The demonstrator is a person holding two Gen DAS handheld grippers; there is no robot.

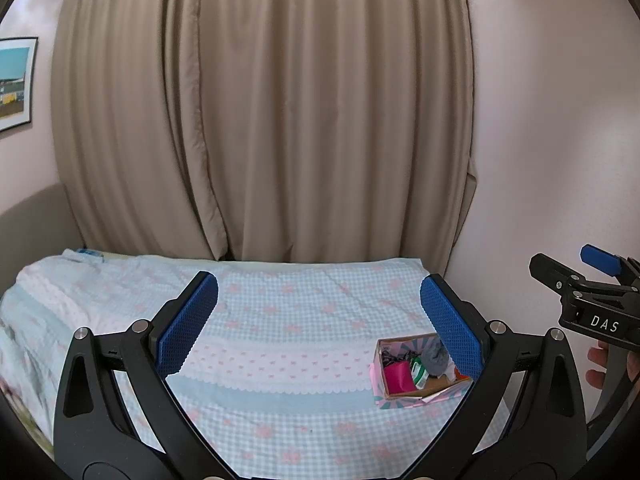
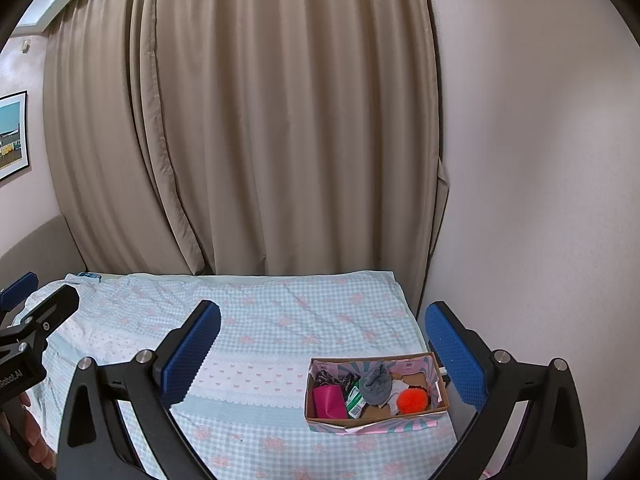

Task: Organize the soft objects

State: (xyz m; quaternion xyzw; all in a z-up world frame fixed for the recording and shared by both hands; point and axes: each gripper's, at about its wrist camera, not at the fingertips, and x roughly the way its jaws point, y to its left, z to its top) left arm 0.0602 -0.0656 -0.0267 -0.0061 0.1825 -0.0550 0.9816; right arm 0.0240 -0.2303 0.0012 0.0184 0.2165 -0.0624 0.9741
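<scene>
A shallow cardboard box with pink and teal sides sits on the bed near its right edge. Inside lie a magenta pouch, a grey knit piece, an orange pompom, a green-and-white packet and a dark patterned item. The box also shows in the left wrist view, partly behind my right-hand finger pad. My left gripper is open and empty, held above the bed. My right gripper is open and empty, above and behind the box.
The bed has a blue gingham cover with pink bows. Beige curtains hang behind it. A pale wall runs close along the bed's right side. A framed picture hangs on the left wall.
</scene>
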